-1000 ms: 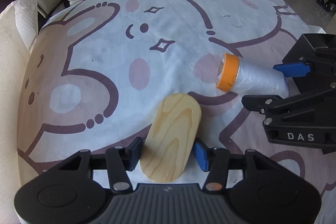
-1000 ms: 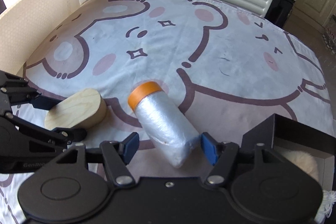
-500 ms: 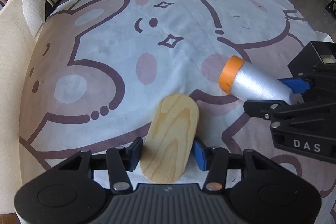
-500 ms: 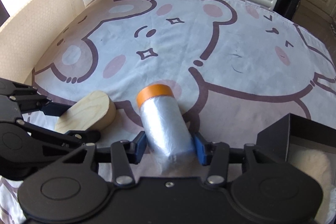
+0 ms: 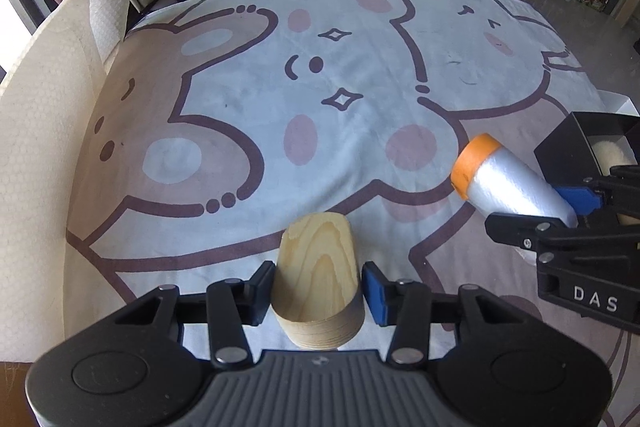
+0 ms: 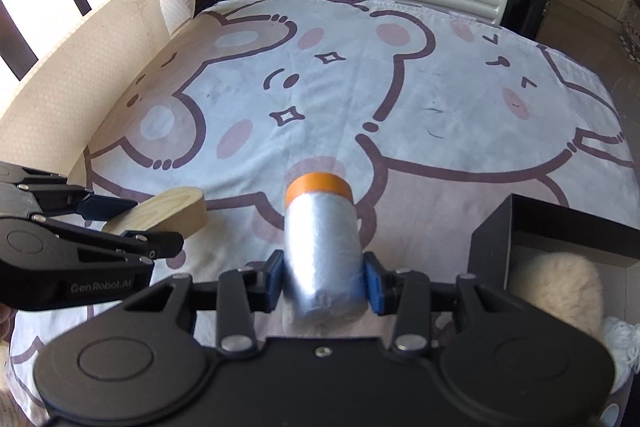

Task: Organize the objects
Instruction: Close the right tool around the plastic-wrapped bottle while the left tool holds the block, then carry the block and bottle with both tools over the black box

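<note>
Near the front edge of the cartoon-print surface (image 5: 240,75), the left gripper (image 5: 319,287) clamps a tilted oval wooden block (image 5: 318,271) that could pivot loose, while the right gripper (image 6: 323,281) squeezes a slick plastic-film roll (image 6: 320,227) liable to slip beside the black box (image 6: 560,227).

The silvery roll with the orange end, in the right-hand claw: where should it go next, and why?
Probably a short carry to the right, toward the open black box. The right gripper is shut on the silvery roll, which looks lifted off the bear-print cloth, and the box sits just beside it with something fluffy already inside. The left gripper holds the wooden block.
</note>
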`<state>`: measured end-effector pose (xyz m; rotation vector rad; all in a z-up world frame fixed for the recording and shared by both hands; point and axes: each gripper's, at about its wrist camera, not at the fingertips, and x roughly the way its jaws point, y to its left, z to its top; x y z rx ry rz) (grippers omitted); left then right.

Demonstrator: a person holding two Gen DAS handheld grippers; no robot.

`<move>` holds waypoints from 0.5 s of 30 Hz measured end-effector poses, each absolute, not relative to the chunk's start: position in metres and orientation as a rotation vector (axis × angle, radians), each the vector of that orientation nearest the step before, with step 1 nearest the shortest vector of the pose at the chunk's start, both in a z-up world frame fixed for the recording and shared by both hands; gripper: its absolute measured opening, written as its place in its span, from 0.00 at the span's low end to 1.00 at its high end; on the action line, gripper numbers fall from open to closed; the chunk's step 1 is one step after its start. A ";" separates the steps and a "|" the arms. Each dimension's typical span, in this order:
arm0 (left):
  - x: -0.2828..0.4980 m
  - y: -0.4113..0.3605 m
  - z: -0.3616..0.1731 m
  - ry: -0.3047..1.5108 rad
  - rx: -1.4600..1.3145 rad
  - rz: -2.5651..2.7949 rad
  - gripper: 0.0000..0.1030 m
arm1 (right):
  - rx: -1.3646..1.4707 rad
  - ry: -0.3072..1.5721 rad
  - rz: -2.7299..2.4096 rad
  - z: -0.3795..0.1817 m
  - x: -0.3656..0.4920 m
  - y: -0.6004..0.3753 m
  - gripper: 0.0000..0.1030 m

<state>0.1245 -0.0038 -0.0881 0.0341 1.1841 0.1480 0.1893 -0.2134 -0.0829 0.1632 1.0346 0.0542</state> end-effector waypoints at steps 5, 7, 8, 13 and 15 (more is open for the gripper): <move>0.116 0.002 -0.097 1.259 -0.020 0.162 0.46 | 0.169 1.064 0.064 -0.083 0.181 -0.211 0.41; 0.114 0.005 -0.105 1.301 -0.036 0.164 0.45 | 0.163 1.097 0.062 -0.087 0.179 -0.211 0.41; 0.113 0.005 -0.110 1.320 -0.045 0.166 0.45 | 0.159 1.111 0.062 -0.090 0.178 -0.211 0.41; 0.116 0.004 -0.125 1.339 -0.030 0.179 0.46 | 0.148 1.142 0.070 -0.098 0.177 -0.211 0.41; 0.120 0.002 -0.128 1.345 -0.020 0.181 0.47 | 0.149 1.146 0.076 -0.100 0.178 -0.211 0.41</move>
